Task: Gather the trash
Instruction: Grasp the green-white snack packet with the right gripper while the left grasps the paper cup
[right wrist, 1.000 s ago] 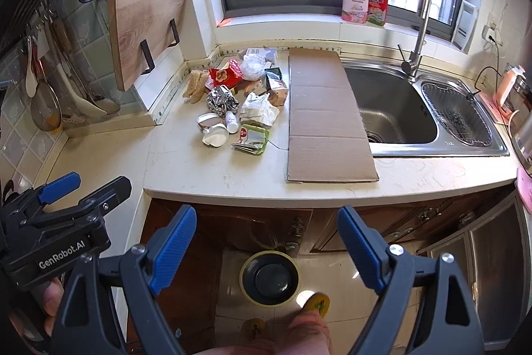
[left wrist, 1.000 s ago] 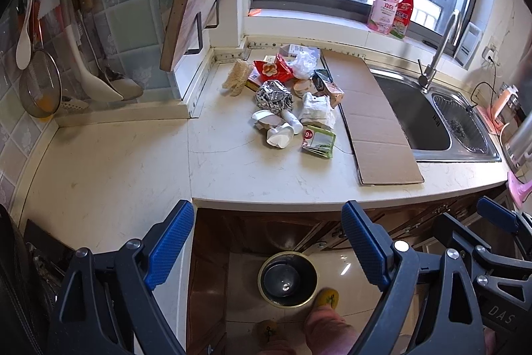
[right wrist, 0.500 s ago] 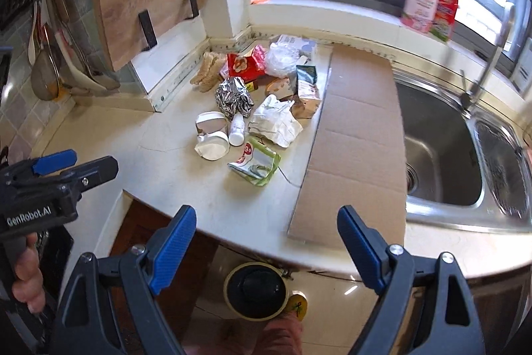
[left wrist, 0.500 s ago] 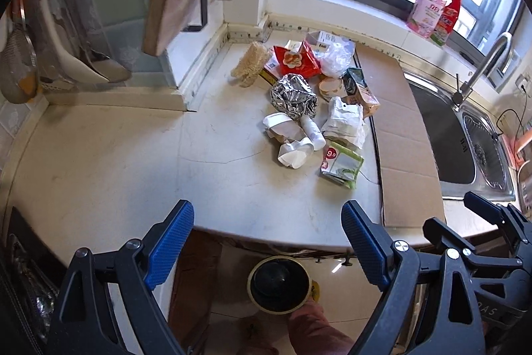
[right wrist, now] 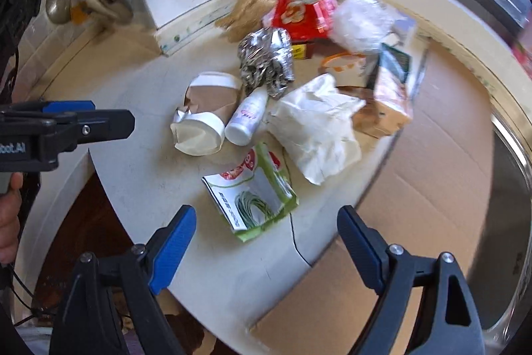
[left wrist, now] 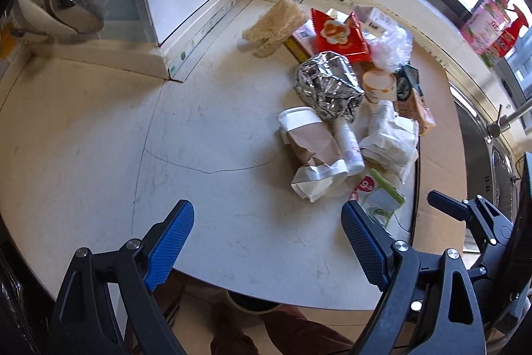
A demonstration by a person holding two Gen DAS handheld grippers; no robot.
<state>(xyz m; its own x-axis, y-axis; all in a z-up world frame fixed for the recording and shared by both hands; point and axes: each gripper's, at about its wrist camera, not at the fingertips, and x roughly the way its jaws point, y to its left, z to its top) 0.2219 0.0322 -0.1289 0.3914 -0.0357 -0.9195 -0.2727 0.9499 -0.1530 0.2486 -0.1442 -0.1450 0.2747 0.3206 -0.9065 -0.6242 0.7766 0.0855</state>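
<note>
Black angular gripper frames with silver screws, blue textured pads (left wrist: 168, 248) on the jaws, white "GenRobot.AI" lettering

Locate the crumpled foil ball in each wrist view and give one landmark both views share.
Left wrist view: the crumpled foil ball lies right of centre in the upper half, just behind the crushed paper cup.
Right wrist view: it sits at upper centre, again just behind the cup.
Shared landmark: the small white bottle, lying just in front of the foil.
</note>
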